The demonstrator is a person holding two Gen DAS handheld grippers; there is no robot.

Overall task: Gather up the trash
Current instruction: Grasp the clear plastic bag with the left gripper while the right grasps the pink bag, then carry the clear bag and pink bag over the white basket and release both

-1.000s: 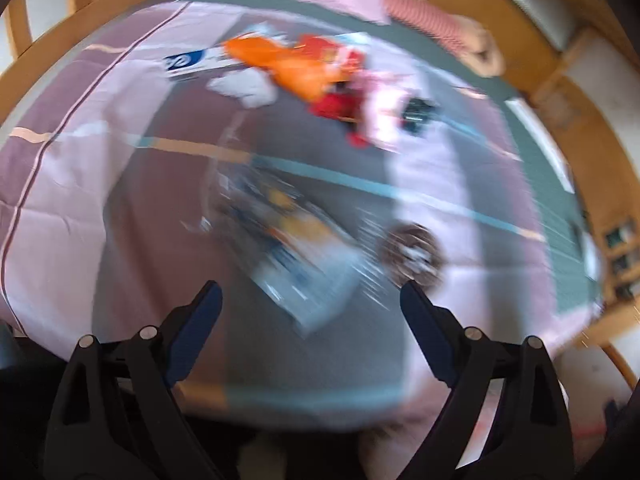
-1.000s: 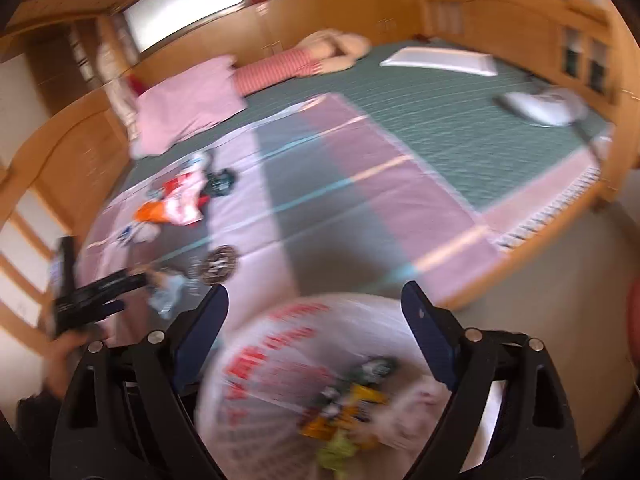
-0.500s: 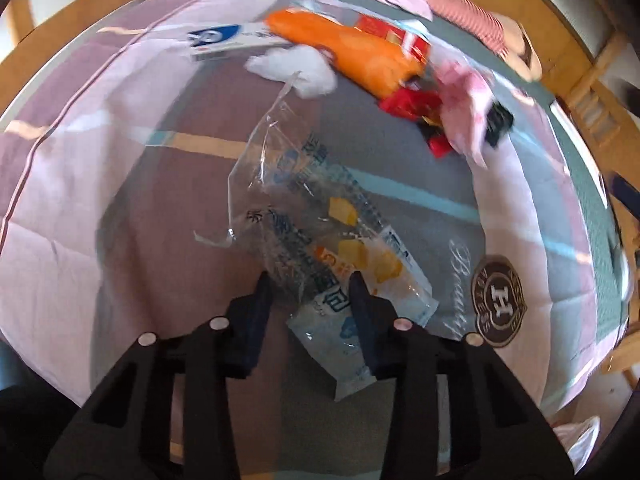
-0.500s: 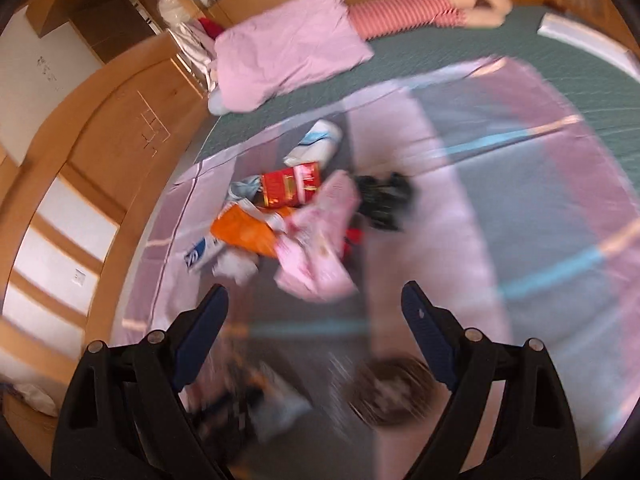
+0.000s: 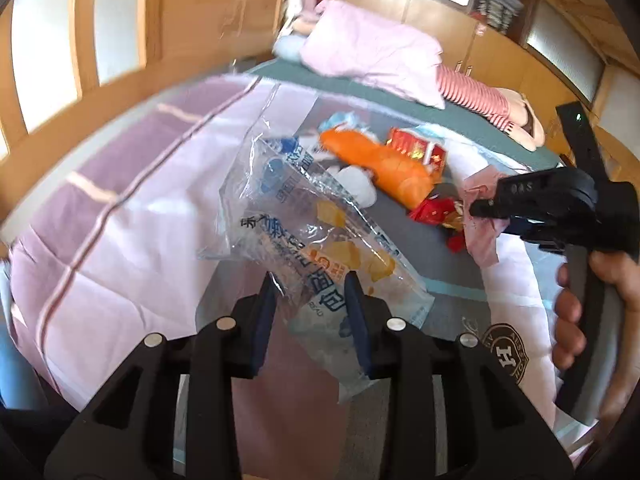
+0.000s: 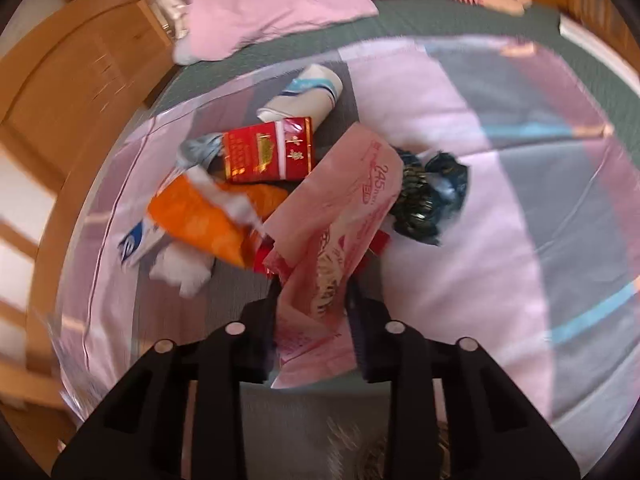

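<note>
Trash lies heaped on the bed's patchwork sheet [image 6: 500,128]. Your left gripper [image 5: 310,300] has just closed its jaws on the clear snack bag [image 5: 312,240], and your right gripper [image 6: 314,306] on the pink wrapper [image 6: 340,216], each by its near edge, likely so both peel off the pile together.

Readable text: pink wrapper [image 6: 344,216] in my right hand-held gripper [image 6: 314,312] says "245mm" in red. Round crest [image 5: 505,354] on the bedsheet has a big "H"; ring lettering too small. Clear bag [image 5: 316,248] has Chinese print, illegible. Red packet [image 6: 269,151] has gold characters, unreadable.
</note>
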